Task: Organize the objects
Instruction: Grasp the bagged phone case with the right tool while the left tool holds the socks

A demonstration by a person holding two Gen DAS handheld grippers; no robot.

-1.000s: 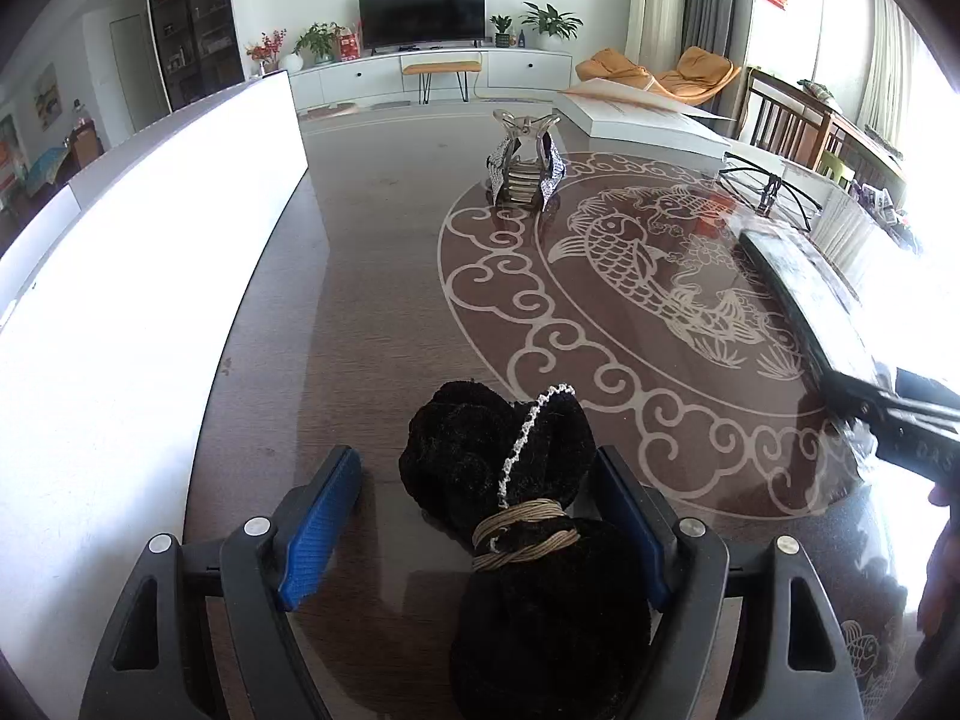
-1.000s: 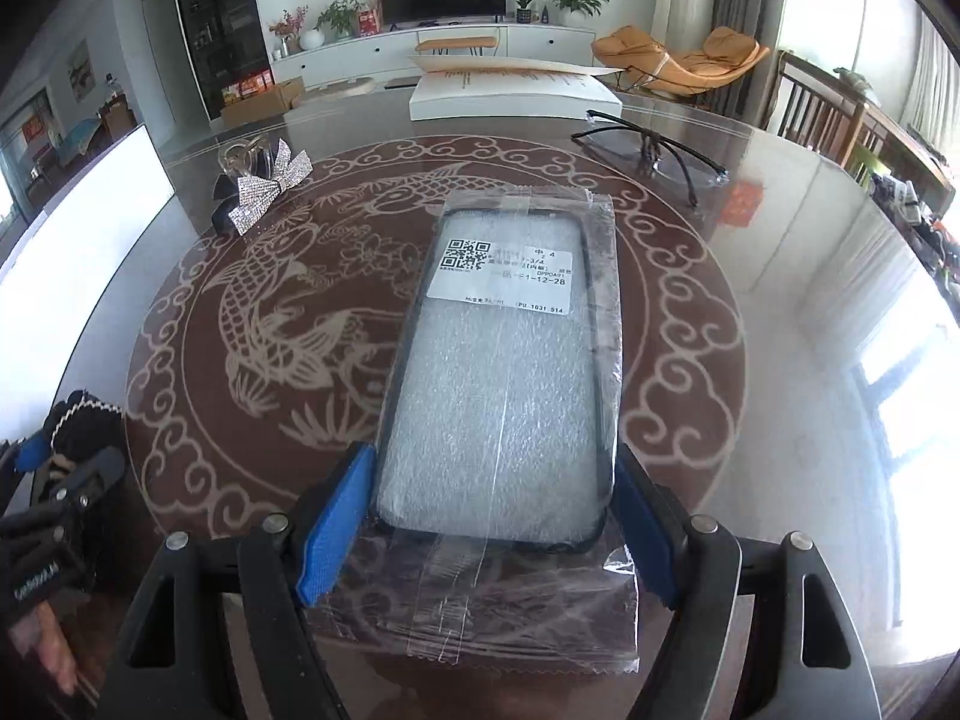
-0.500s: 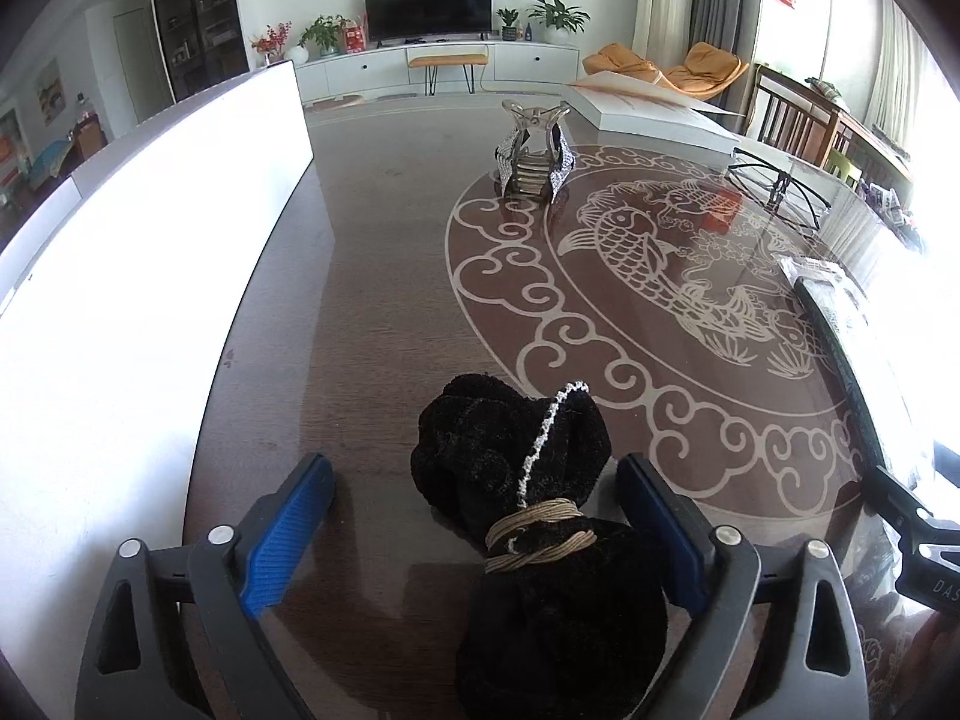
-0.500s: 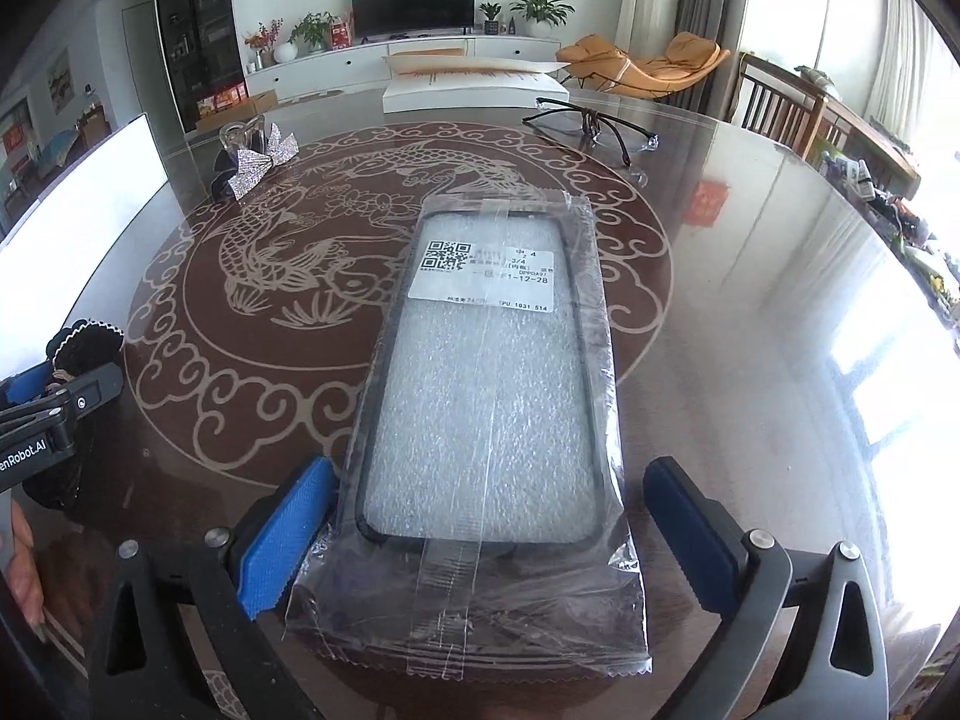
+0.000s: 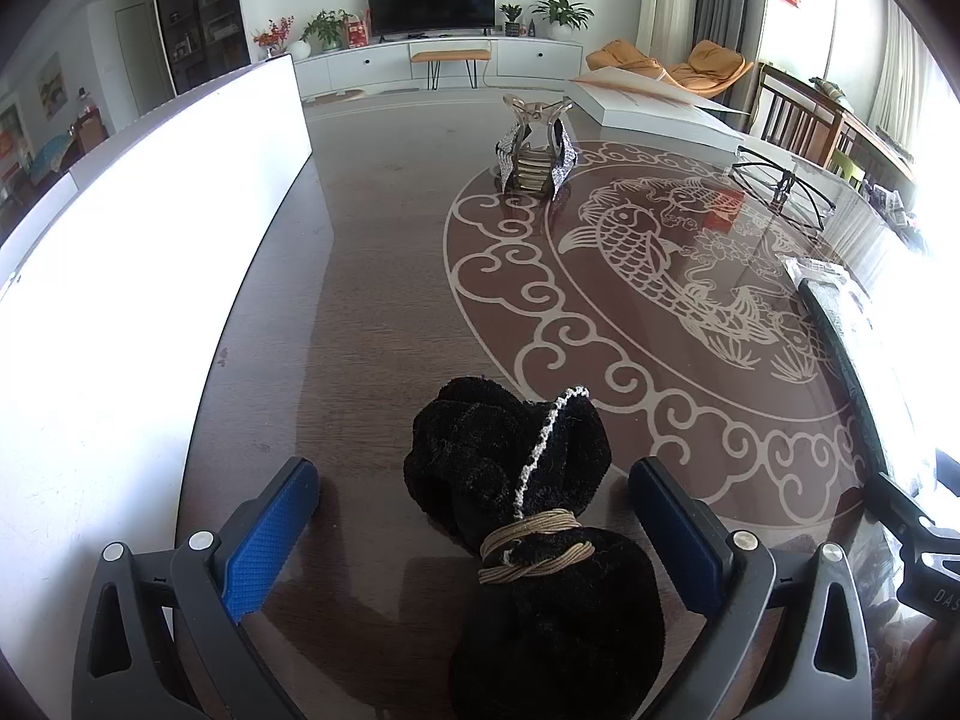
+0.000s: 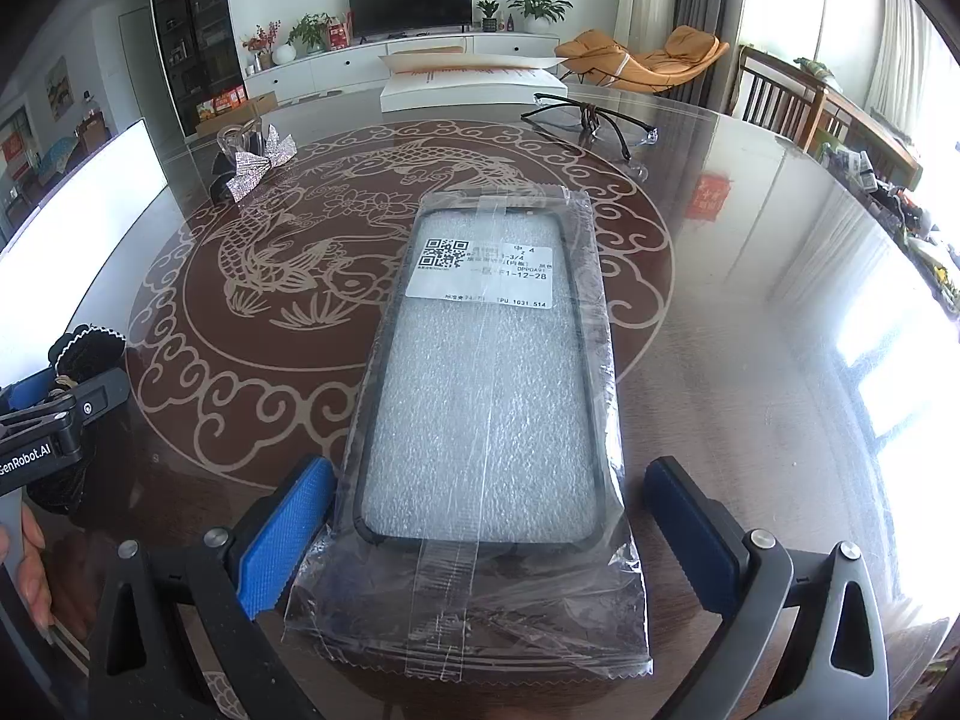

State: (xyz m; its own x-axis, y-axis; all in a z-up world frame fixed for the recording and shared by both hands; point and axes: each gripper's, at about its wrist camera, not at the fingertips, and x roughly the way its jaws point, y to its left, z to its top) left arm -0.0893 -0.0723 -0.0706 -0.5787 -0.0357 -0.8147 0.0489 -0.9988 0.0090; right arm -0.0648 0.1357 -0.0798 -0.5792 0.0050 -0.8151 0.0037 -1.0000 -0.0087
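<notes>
Bagged phone case point(image 6: 489, 396) lies flat on the glass-topped table point(image 6: 780, 312) between the spread fingers of the right gripper point(image 6: 489, 516). Left gripper point(image 5: 474, 519), also spread, straddles a black velvet scrunchie point(image 5: 528, 516). Farther off sit eyeglasses point(image 6: 591, 120), a rhinestone bow clip point(image 6: 255, 162) and a white box point(image 6: 468, 84).

We see a big brown table point(image 6: 750, 312) with a shiny top and a fish picture on it. On it lie a black fuzzy pouch point(image 5: 528, 516), a wrapped phone case point(image 6: 486, 396), glasses point(image 6: 591, 120), a sparkly bow clip point(image 5: 534, 156) and a white box point(image 6: 468, 90).
</notes>
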